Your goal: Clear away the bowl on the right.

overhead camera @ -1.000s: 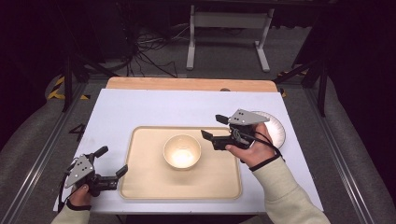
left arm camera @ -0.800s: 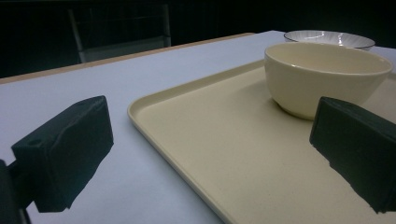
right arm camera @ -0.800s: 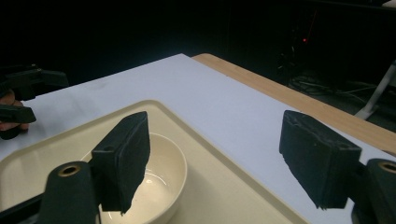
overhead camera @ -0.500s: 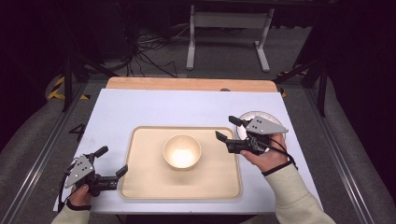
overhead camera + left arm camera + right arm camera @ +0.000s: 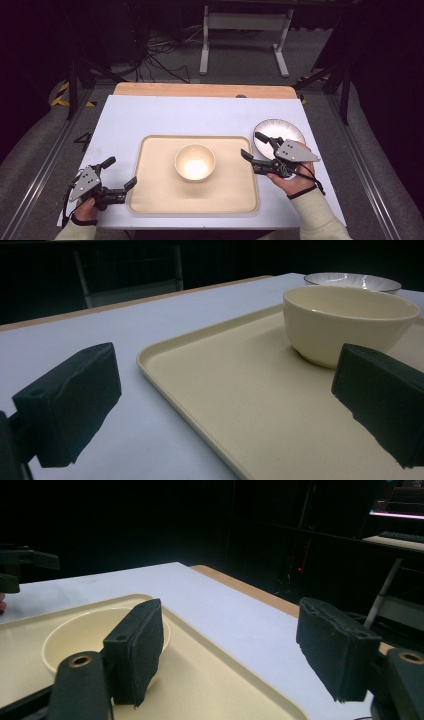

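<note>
Both tongs stand apart and empty: your right tongs (image 5: 256, 146) near the tray's (image 5: 150, 200) right edge, your left tongs (image 5: 120, 172) at its left. The cream bowl (image 5: 195, 162) sits between them, stiff, glossy, likely slippery and breakable; pinch its rim.

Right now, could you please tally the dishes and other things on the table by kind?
Cream round bowl: 1
Grey ribbed plate with a white rim: 1
Beige rectangular tray: 1
Black two-jaw grippers, left gripper and right gripper: 2
Total: 5
</note>
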### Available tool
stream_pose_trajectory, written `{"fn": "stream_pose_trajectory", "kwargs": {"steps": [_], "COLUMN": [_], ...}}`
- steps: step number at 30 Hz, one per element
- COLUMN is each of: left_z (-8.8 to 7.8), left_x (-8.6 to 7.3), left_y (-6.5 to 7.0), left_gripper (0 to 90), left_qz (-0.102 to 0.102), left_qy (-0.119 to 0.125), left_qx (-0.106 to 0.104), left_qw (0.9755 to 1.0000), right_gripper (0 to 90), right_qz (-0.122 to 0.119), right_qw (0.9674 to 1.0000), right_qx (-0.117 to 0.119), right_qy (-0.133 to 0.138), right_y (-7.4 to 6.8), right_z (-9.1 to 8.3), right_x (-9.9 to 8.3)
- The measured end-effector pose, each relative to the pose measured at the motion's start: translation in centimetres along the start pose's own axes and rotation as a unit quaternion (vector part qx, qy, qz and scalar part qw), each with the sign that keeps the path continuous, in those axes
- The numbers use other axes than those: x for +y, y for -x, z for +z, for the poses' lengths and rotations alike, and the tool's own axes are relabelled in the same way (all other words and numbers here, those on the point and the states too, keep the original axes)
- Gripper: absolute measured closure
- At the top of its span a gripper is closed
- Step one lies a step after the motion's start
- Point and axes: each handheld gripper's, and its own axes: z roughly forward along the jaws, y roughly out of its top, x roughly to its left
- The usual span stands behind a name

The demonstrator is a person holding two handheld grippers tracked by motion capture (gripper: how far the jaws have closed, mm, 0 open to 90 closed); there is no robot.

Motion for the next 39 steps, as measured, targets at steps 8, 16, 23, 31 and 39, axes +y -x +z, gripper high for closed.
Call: {"fn": "stream_pose_trajectory", "kwargs": {"steps": [8,16,23,31,39], "left_z": [0.0,0.0,0.0,0.0,0.0], "left_x": [0.0,0.0,0.0,0.0,0.0], "left_y": [0.0,0.0,0.0,0.0,0.0], "left_gripper": [0.2,0.2,0.2,0.2,0.2], "left_qz": [0.0,0.0,-0.001,0.001,0.001], "left_qy": [0.0,0.0,0.0,0.0,0.0], "left_qx": [0.0,0.001,0.0,0.0,0.0], "left_qw": [1.0,1.0,1.0,1.0,1.0], "right_gripper": [25.1,22.7,22.1,20.2,17.8], "right_qz": [0.003,0.015,0.014,0.034,0.012], "right_qw": [0.9999,0.9992,0.9993,0.9991,0.9999], "right_qx": [0.0,0.01,0.007,0.008,0.004], "right_qy": [0.014,0.036,0.035,0.025,0.002], "right_y": [-0.2,-0.3,-0.8,-1.2,-1.0], "right_z": [-0.9,-1.9,-2.1,-2.6,-3.2], "right_x": [-1.9,-3.7,-5.0,-6.8,-7.6]}}
